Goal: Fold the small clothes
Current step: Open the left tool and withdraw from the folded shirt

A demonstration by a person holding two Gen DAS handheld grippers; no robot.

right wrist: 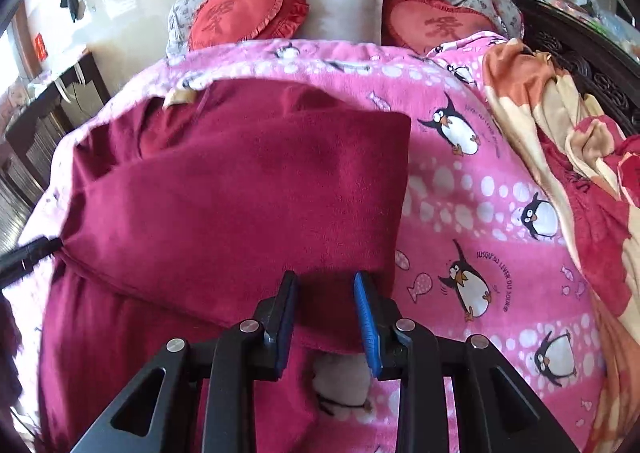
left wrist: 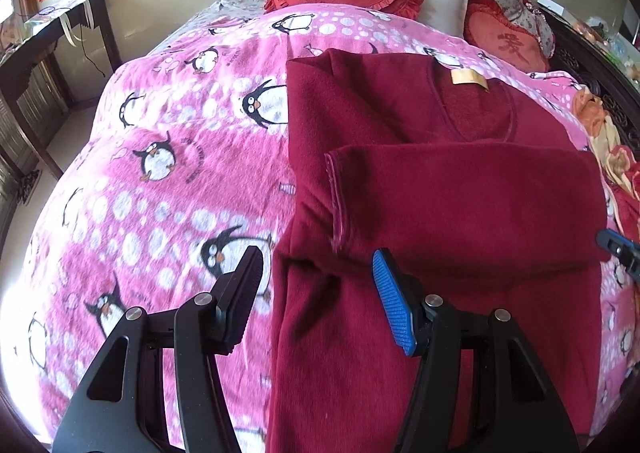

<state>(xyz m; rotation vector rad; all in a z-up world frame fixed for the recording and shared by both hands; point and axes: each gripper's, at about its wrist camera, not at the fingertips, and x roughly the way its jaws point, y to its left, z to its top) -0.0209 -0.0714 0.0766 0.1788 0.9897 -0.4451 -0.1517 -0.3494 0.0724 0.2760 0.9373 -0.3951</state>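
Left wrist view: left gripper hangs parted over the sweater on a penguin blanket; right gripper pinches the sweater's folded edge.

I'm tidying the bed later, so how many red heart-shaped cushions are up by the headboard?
2. One red heart cushion lies left of the white pillow, the other right of it. More could be hidden behind the bedding.
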